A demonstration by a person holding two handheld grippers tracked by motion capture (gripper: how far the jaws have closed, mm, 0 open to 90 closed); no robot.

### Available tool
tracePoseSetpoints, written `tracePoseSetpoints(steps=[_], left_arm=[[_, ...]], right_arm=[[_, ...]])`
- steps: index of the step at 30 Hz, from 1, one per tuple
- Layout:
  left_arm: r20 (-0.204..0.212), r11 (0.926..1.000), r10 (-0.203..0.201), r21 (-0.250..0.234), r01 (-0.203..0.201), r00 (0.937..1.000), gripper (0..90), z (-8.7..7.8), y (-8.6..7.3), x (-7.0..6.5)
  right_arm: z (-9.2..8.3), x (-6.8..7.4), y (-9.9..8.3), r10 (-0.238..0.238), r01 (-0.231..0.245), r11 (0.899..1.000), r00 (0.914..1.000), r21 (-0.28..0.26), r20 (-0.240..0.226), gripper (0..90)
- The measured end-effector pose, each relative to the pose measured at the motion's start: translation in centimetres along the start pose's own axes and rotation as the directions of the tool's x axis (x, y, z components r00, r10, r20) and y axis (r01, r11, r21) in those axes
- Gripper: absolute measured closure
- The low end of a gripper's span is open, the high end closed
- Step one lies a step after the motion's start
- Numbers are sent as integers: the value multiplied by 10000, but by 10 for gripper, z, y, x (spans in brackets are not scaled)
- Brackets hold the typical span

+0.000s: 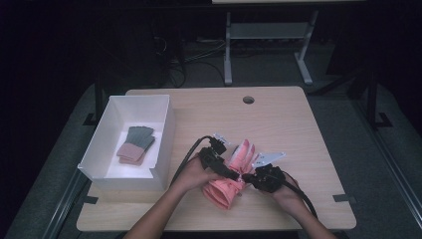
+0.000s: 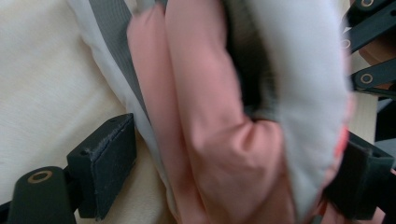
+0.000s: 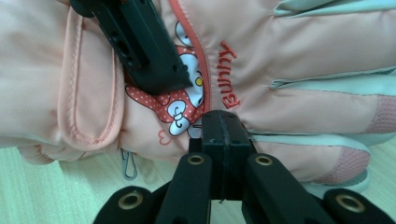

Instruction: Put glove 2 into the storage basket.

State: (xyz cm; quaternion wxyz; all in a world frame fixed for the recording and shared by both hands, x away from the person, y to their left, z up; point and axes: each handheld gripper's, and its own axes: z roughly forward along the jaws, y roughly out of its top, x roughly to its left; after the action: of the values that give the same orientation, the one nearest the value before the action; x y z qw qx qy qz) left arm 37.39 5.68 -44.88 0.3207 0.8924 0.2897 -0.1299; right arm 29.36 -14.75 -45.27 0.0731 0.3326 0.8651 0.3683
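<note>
A pink padded glove (image 1: 226,189) with a cartoon bunny and red lettering lies bunched on the wooden table (image 1: 288,119), between both hands. My left gripper (image 1: 235,174) is shut on the glove (image 2: 210,140), whose thick folds fill the gap between the wide-set jaws (image 2: 231,175). In the right gripper view, one of its fingers (image 3: 144,56) rests across the glove (image 3: 289,51) near the cuff. My right gripper (image 3: 224,133) has its pads pressed together at the glove's near edge by the bunny print; it comes in from the right (image 1: 247,178).
A white open box (image 1: 166,134) stands at the table's left and holds folded grey and pink gloves (image 1: 135,145). A round cable hole (image 1: 248,99) sits near the far edge. A metal frame (image 1: 268,35) stands on the dark floor beyond.
</note>
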Motion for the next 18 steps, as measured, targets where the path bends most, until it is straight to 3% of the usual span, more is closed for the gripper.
tracePoseSetpoints(steps=[4,8,13,18], left_arm=[[414,9993,-341,159,335,9986,124,5,-1,4],[722,9995,-245,226,230,9971,133,7,0,3],[1161,9994,-243,253,215,9929,220,8,1,6],[1483,9989,-419,249,386,9881,257,9,1,8]], right_arm=[[1,0,-1,-19,19,10000,10000,41,4,900],[1,0,-1,-10,10,10000,10000,42,1,900],[2,0,-2,-67,67,10000,10000,3,9,900],[3,0,-2,-95,95,10000,10000,1,-20,900]])
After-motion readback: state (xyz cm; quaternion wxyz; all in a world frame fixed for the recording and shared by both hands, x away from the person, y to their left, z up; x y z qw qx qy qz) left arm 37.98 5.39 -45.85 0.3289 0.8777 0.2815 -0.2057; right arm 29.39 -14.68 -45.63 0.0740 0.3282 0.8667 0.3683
